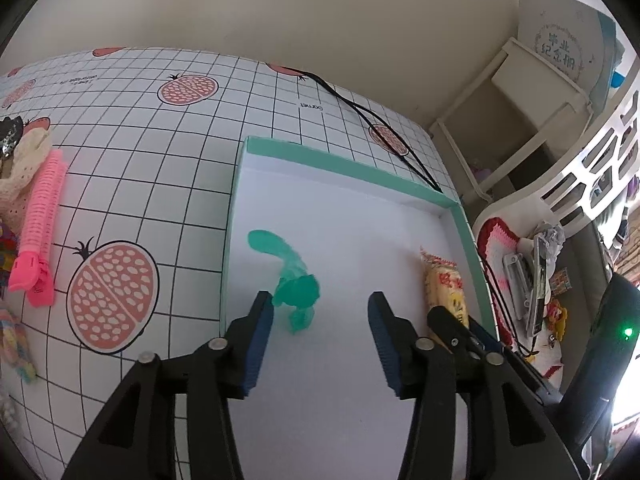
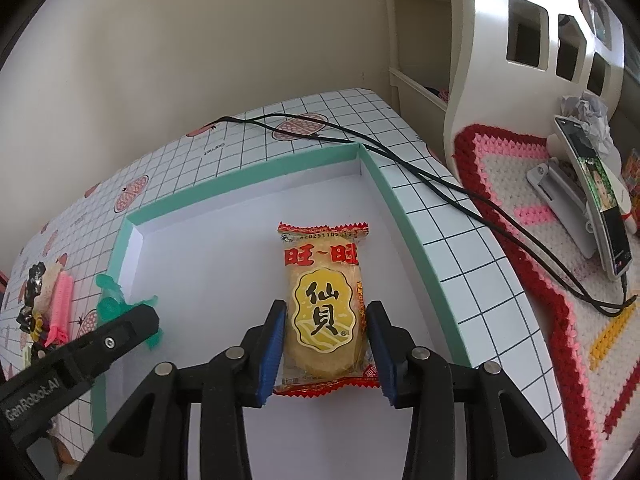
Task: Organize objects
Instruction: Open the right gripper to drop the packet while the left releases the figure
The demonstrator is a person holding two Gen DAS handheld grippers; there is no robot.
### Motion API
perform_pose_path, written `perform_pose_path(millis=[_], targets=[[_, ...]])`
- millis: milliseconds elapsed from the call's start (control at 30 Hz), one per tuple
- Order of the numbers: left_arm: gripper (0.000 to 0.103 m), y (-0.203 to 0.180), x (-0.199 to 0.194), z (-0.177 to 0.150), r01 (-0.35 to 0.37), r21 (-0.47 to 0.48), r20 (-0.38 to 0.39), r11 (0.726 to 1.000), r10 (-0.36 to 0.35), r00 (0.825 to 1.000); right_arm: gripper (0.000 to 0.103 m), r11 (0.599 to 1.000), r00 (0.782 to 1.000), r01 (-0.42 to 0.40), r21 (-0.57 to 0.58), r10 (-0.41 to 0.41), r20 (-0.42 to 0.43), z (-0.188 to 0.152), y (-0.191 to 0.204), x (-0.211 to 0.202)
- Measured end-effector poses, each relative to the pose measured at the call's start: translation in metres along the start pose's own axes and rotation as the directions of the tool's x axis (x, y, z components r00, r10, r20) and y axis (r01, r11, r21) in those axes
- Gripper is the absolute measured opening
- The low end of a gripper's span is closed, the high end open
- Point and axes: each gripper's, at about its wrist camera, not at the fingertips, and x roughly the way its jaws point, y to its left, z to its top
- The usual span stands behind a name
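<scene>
Yellow-and-red rice cracker packet [image 2: 323, 312] lies flat in our mint-rimmed tray [image 2: 412, 248], near its right wall; right tool [image 2: 326, 344] clenched on it. Left tool [image 1: 320, 320] released, translucent green clip [image 1: 294, 284] beside it.

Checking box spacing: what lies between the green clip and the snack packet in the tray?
Only bare white tray floor lies between the green clip and the snack packet, as the left wrist view shows.

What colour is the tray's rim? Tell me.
Mint green rim, white inside; the right wrist view shows it best.
</scene>
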Motion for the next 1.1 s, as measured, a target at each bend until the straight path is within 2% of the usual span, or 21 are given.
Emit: perform_pose_path(millis=[167, 233, 300, 600, 700, 933, 967, 1033, 1100], targets=[[0.055, -0.004, -0.011, 0.0, 0.001, 0.013, 0.004, 1.0, -0.001, 1.0, 0.049, 1.0, 1.0, -0.028, 0.008, 0.028, -0.004, -0.001, 0.0, -0.006], [0.063, -0.006, -0.018, -0.001, 0.001, 0.022, 0.016, 1.0, -0.001, 1.0, 0.052, 0.999, 0.999, -0.037, 0.001, 0.037, 0.006, 0.0, 0.002, -0.012], [0.063, -0.008, -0.024, 0.0, 0.004, 0.023, 0.026, 1.0, -0.005, 1.0, 0.057, 0.999, 0.999, -0.046, -0.005, 0.046, 0.016, 0.001, 0.004, -0.017], [0.065, -0.011, -0.045, -0.003, -0.014, 0.043, 0.05, 0.999, 0.012, 0.999, 0.057, 0.998, 0.998, -0.058, -0.014, 0.059, 0.035, -0.002, 0.005, -0.03], [0.069, -0.008, -0.05, -0.004, -0.033, 0.032, 0.059, 0.999, 0.031, 0.998, 0.057, 0.997, 0.997, -0.07, -0.019, 0.07, 0.037, -0.002, 0.006, -0.034], [0.07, 0.0, -0.055, -0.009, -0.095, 0.037, 0.063, 0.995, 0.092, 0.994, 0.057, 0.996, 0.997, -0.072, -0.046, 0.073, 0.03, -0.005, 0.013, -0.037], [0.071, 0.002, -0.055, -0.009, -0.102, 0.034, 0.064, 0.994, 0.099, 0.993, 0.057, 0.996, 0.997, -0.072, -0.048, 0.073, 0.03, -0.006, 0.013, -0.037], [0.083, 0.006, -0.055, -0.01, -0.115, 0.024, 0.066, 0.993, 0.113, 0.991, 0.058, 0.996, 0.997, -0.074, -0.047, 0.075, 0.029, -0.006, 0.014, -0.038], [0.084, 0.01, -0.055, -0.01, -0.126, 0.013, 0.072, 0.992, 0.125, 0.99, 0.066, 0.996, 0.997, -0.073, -0.043, 0.074, 0.027, -0.007, 0.013, -0.038]])
